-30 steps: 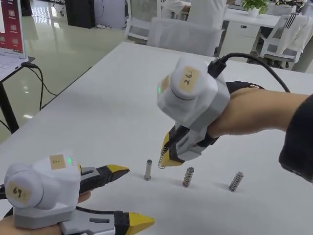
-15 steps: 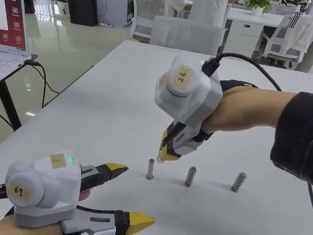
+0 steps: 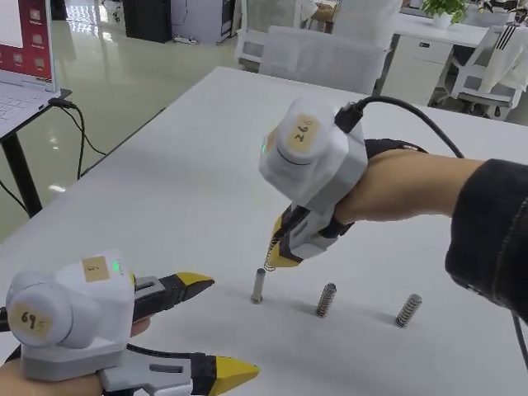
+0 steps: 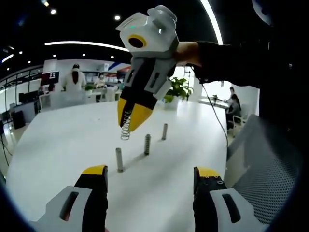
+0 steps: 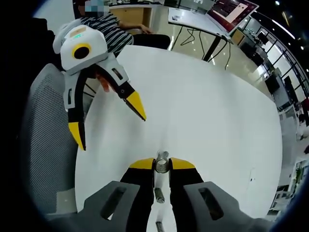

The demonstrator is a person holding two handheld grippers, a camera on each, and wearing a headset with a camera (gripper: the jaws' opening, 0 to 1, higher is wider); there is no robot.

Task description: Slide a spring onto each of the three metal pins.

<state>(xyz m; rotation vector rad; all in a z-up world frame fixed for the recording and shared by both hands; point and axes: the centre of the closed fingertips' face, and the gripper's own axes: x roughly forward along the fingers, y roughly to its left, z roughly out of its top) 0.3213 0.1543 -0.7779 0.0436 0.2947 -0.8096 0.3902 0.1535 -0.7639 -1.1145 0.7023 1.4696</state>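
On the white table (image 3: 190, 165) stands a bare metal pin (image 3: 258, 285); to its right are two pins with springs on them (image 3: 326, 299) (image 3: 407, 310). My right gripper (image 3: 276, 257) points down, shut on a spring (image 3: 271, 252) that hangs just above and right of the bare pin. In the right gripper view the spring (image 5: 162, 164) sits between the yellow fingertips. My left gripper (image 3: 221, 330) rests open at the near left, nothing between its fingers. The left gripper view shows the held spring (image 4: 126, 125) above the bare pin (image 4: 119, 159).
A laptop (image 3: 25, 49) stands on a side stand beyond the table's left edge. Chairs (image 3: 322, 58) line the far edge. A black cable (image 3: 412, 111) trails from my right gripper. A mesh chair (image 5: 46, 121) is behind my left gripper.
My right gripper has carried the spring left, closer to the bare pin and slightly higher. The left gripper has stayed put. The head camera has shifted a little.
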